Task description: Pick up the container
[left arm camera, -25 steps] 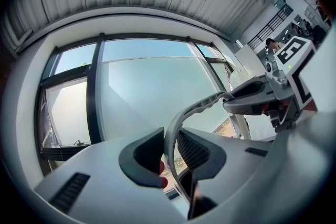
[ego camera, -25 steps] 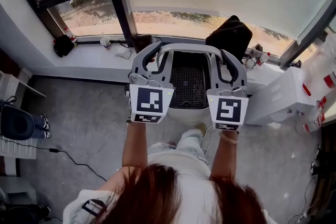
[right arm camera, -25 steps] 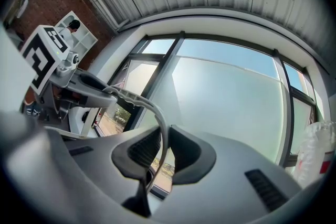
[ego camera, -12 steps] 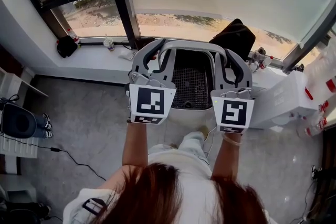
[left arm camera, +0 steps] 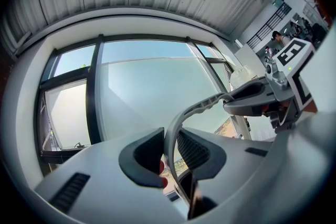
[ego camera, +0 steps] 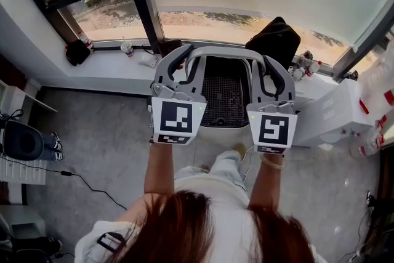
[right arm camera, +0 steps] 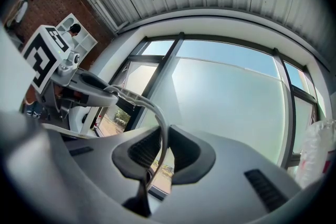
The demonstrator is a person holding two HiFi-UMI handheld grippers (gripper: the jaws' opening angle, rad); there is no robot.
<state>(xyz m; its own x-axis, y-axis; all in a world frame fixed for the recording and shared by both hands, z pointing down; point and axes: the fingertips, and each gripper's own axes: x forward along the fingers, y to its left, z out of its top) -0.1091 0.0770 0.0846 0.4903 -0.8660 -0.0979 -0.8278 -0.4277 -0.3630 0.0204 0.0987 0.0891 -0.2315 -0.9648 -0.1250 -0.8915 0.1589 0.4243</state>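
Noted left gripper (ego camera: pixel 184 64) and right gripper (ego camera: pixel 271 74) each pinched on handle (ego camera: pixel 225 53) at its left and right bends, container (ego camera: pixel 225 98) slung between them before far window (ego camera: pixel 104 18), handle axis left-right, neither gripper nearer.

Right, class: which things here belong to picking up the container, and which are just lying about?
Job: container, its handle, left gripper and right gripper, both clamped on the handle.
Lying about: black bag, cup, floor cable.
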